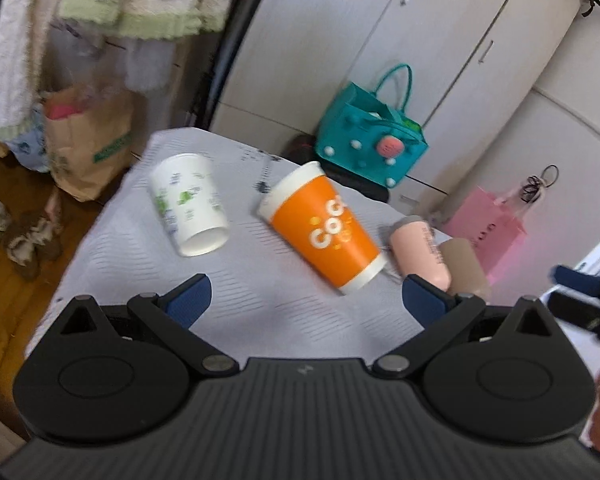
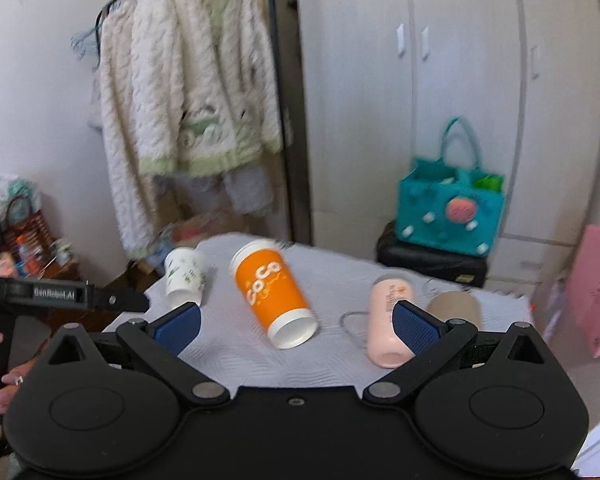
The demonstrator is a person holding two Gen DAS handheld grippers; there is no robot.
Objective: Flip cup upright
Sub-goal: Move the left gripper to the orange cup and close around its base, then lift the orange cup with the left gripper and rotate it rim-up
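Left tool [image 1: 306,294] and right tool [image 2: 296,320]: both spread wide, empty, above near edge of bench [image 2: 236,356]. Orange cup [image 2: 273,293] lies on its side mid-bench, ahead between right tool's pads; long axis runs near-far, base toward tools. Right looks nearer. Pink cup [image 2: 388,318], brown cup [image 2: 456,307], white cup [image 2: 185,275] also down. Interiors not visible. Beyond: teal bag [image 2: 450,216], contents unclear.
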